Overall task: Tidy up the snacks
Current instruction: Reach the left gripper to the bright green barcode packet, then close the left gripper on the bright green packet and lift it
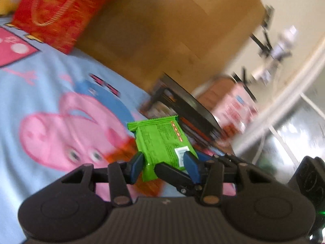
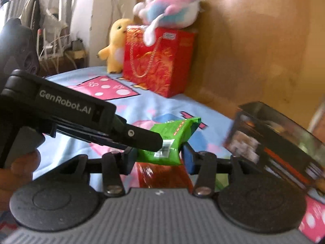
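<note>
Red card marks the bag (image 1: 59, 14) standing at the far left of the sheet (image 1: 50, 71), well apart from the work. In the middle, the green packet (image 1: 160, 142) is off the sheet, raised above an orange wrapper (image 2: 162, 174) that lies under it. The left hand-held gripper (image 1: 164, 162) is narrowed on the packet, with its blue pads (image 1: 137, 165) pressed on both long edges. The right hand-held gripper (image 2: 159, 158) has the packet between its pads (image 2: 187, 157) too, and one of its black fingers crosses the lower end. The blur hides whether those pads press or only stand against the film. This reads as a pass from one hand to the other. To do it well, the receiving pads should bite the flat middle, not the crimped end. Only then should the giving side let go, so the packet never hangs free. Farther right stands the black box (image 2: 274, 138), open at the top, with packets in it. It looks the likely home, so carry the packet there level and lower it in flat.
</note>
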A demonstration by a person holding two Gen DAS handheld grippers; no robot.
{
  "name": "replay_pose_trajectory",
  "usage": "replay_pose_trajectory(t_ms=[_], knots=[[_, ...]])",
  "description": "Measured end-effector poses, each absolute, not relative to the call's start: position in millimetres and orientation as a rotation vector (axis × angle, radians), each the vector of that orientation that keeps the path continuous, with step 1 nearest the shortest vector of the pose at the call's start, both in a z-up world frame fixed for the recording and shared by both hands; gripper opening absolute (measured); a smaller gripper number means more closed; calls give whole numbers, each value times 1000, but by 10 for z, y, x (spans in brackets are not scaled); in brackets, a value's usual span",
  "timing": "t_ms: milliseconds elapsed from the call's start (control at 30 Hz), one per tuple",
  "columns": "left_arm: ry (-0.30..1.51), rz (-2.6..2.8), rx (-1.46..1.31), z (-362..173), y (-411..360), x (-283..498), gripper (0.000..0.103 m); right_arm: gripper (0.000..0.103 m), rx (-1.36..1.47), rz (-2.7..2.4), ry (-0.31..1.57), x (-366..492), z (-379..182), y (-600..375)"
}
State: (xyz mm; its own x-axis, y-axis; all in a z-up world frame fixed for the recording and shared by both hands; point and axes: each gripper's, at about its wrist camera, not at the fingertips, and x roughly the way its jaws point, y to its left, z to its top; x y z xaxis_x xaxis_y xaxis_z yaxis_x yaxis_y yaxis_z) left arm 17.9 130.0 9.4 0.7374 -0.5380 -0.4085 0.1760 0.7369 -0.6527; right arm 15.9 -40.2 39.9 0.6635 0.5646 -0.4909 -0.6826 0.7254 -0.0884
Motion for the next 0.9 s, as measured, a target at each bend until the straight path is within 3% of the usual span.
replay_pose_trajectory(t_ms=[300,667,900], knots=[[737,-524,-508,-92,800,-35,43,51,-166,609,541,-313,185,-935],[683,-486,-507,-132,878,-158,50,63,-140,637,587,-418,50,-1022],[681,-503,-509,-138,858,-127,51,65,-112,645,584,-414,38,-1057]])
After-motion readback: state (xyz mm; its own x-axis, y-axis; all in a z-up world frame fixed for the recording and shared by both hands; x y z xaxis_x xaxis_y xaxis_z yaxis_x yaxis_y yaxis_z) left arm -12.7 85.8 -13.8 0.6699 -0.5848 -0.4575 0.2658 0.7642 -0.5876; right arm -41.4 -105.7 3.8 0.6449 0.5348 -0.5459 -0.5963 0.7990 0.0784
